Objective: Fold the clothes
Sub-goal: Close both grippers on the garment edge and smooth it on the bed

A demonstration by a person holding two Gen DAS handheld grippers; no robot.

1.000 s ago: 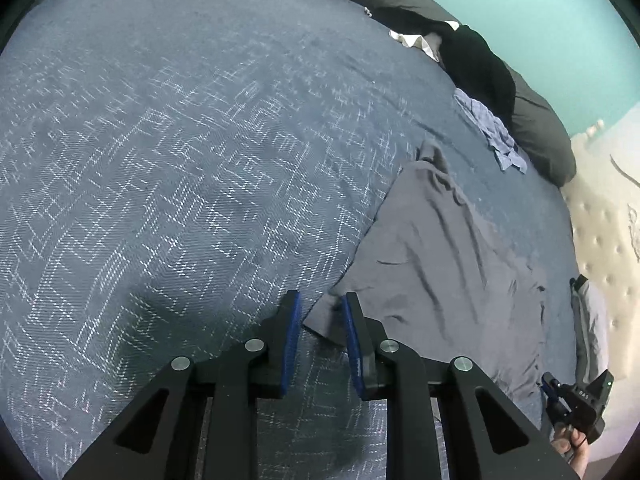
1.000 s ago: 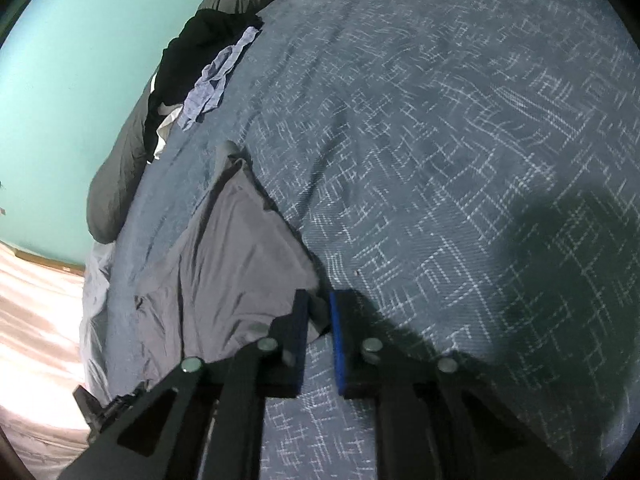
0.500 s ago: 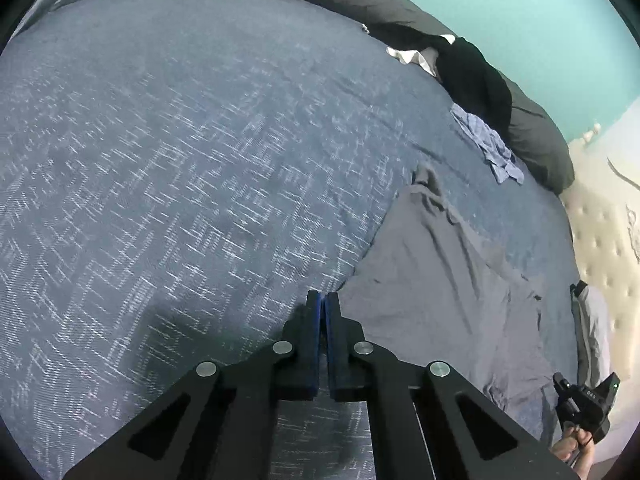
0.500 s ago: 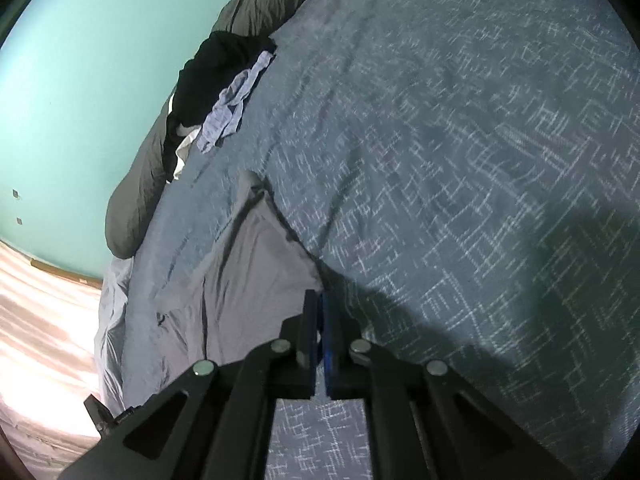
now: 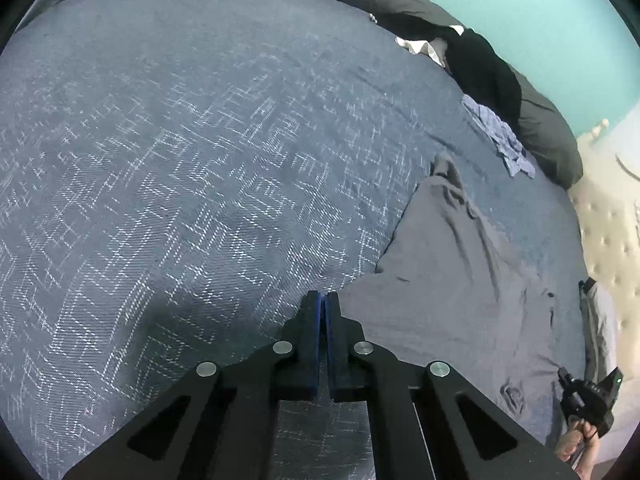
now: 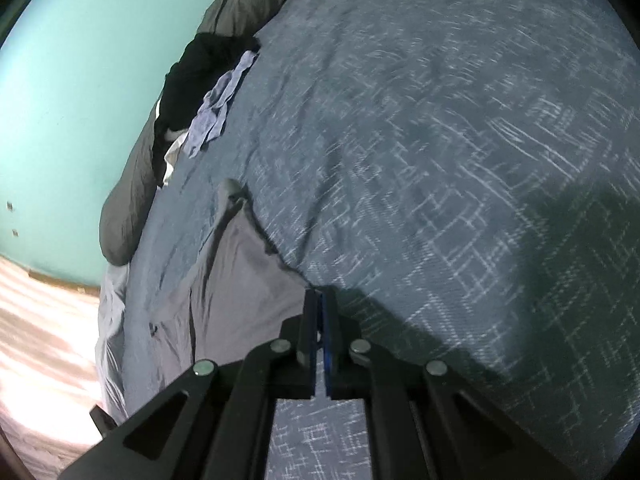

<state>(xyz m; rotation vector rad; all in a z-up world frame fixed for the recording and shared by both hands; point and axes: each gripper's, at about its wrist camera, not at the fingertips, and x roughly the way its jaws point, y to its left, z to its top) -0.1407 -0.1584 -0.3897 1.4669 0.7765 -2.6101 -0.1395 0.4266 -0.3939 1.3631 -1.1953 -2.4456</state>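
A grey garment (image 5: pixel 452 276) lies spread on the blue patterned bedspread (image 5: pixel 192 168). My left gripper (image 5: pixel 322 300) is shut on the garment's near corner, which rises a little off the bed. In the right wrist view my right gripper (image 6: pixel 319 298) is shut on another corner of the same grey garment (image 6: pixel 244 276), lifted slightly. The right gripper also shows in the left wrist view (image 5: pixel 588 400) at the lower right, held by a hand.
A black garment (image 5: pixel 484 68) and a light blue crumpled cloth (image 5: pixel 500 136) lie at the far edge by a dark pillow (image 5: pixel 548 136). A teal wall (image 6: pixel 80 80) is behind. A cream tufted headboard (image 5: pixel 608 232) is at right. Wooden floor (image 6: pixel 36 320) shows beside the bed.
Both grippers closed from open onto corners of the grey garment and have begun lifting it; the garment's near edge has pulled taut and shifted.
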